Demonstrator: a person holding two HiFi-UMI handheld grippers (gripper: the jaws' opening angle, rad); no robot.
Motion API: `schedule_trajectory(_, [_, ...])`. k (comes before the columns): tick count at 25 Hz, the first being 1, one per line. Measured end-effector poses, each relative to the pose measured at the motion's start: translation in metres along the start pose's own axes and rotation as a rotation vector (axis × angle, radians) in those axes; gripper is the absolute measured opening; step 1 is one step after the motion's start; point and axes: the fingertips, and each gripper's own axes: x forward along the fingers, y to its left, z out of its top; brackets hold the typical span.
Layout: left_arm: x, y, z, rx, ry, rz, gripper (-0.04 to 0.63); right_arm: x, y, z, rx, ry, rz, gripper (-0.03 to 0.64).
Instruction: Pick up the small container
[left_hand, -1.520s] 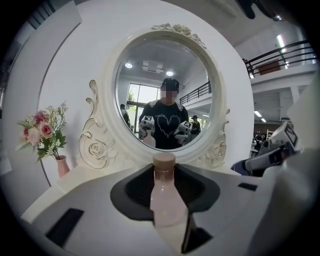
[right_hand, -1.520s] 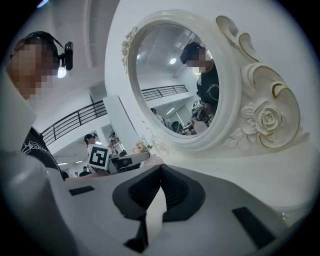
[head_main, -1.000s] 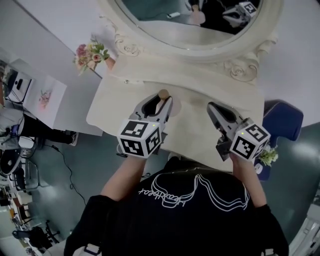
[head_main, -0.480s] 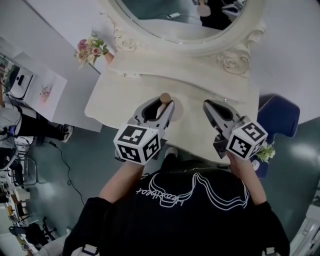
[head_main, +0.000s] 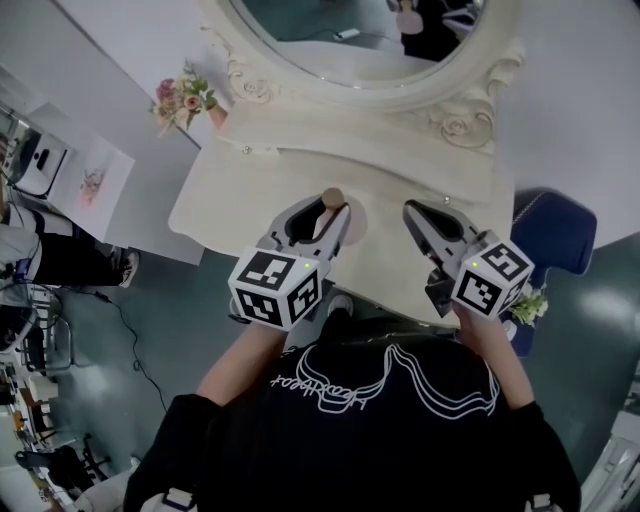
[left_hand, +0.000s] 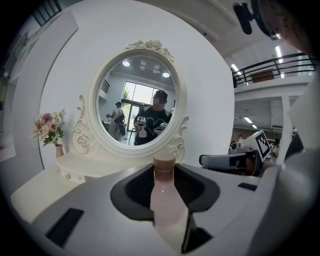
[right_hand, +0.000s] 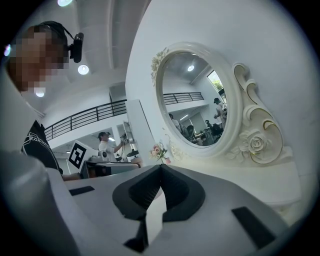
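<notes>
A small pale pink bottle (left_hand: 164, 196) with a brownish cap (head_main: 331, 197) sits between the jaws of my left gripper (head_main: 322, 209), which is shut on its body. In the left gripper view the left gripper (left_hand: 164, 169) points at the oval mirror, with the bottle's cap sticking out past the jaws. My right gripper (head_main: 411, 209) hovers over the cream dressing table (head_main: 235, 195) to the right of the bottle. In its own view the right gripper (right_hand: 160, 168) has its jaws meeting at the tip with nothing between them.
An ornate oval mirror (head_main: 445, 95) stands at the table's back. At the back left corner is a small vase of pink flowers (head_main: 185, 100). A blue seat (head_main: 560, 235) and a small plant (head_main: 530, 308) are off the table's right end.
The left gripper keeps its hold on the bottle. Both grippers have shifted only slightly over the table, the right one a little to the left.
</notes>
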Motion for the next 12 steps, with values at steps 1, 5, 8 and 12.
schedule_trajectory(1, [0.001, -0.001, 0.0, 0.002, 0.0, 0.0, 0.129, 0.0, 0.0, 0.0, 0.0, 0.0, 0.0, 0.003])
schedule_trajectory(5, [0.004, -0.004, 0.001, 0.006, 0.005, -0.004, 0.13, -0.002, -0.002, 0.002, -0.003, -0.001, -0.001, 0.003])
schedule_trajectory(8, [0.006, -0.007, 0.001, 0.009, 0.006, -0.007, 0.13, -0.004, -0.005, 0.003, -0.003, -0.004, -0.004, 0.003])
schedule_trajectory(12, [0.011, -0.01, 0.0, 0.01, 0.009, -0.013, 0.129, -0.007, -0.009, 0.002, 0.004, -0.003, -0.011, 0.003])
